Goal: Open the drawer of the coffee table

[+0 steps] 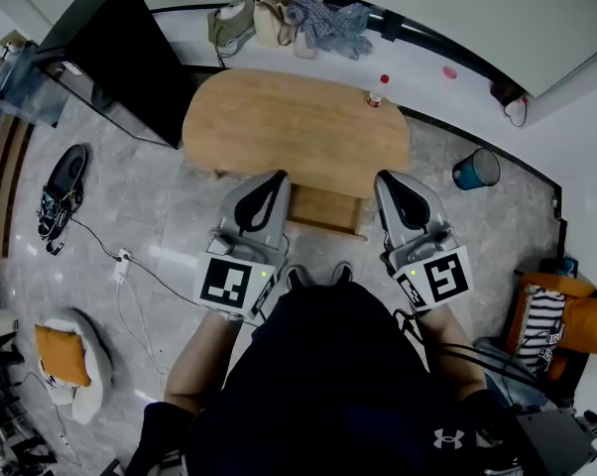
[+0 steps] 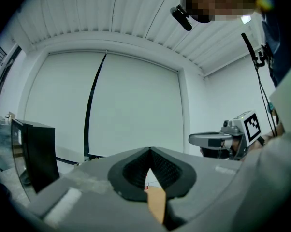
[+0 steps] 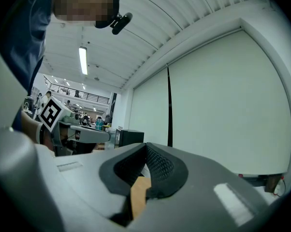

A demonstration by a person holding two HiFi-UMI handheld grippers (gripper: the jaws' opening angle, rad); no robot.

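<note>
My left claw (image 2: 150, 150) is fully closed, the two black ribbed pads meeting in a point with nothing between them; through the notch below them I see only a sliver of tan wood. My right claw (image 3: 145, 145) is the same: pads pressed together, nothing gripped, a strip of the same wood showing underneath. In the head view both claws point level and away from me, side by side, each marker cube (image 1: 229, 284) at the near end by my forearms. The left tip sits at the near edge of the bench (image 1: 279, 117), and the right tip at that same edge further right; I cannot tell whether either one touches the wood. Between the two tips, tucked under that near edge, is the drawer (image 1: 323, 209), a pale wooden box facing me. From this steep angle I cannot say whether it is pulled out at all. Neither claw has hold of it. The bench top is an oval of light wood, bare apart from a small bottle (image 1: 378, 91) with a red cap standing upright near its far right rim. Beyond the bench's far edge a heap of bags (image 1: 279, 16) lies against the wall. A black cabinet (image 1: 110, 53) stands to the left of the bench, and a dark shoe (image 1: 62, 188) lies on the grey floor (image 1: 170, 216) further left. A blue bin (image 1: 475, 169) stands on the floor to the right, well apart from the bench.
</note>
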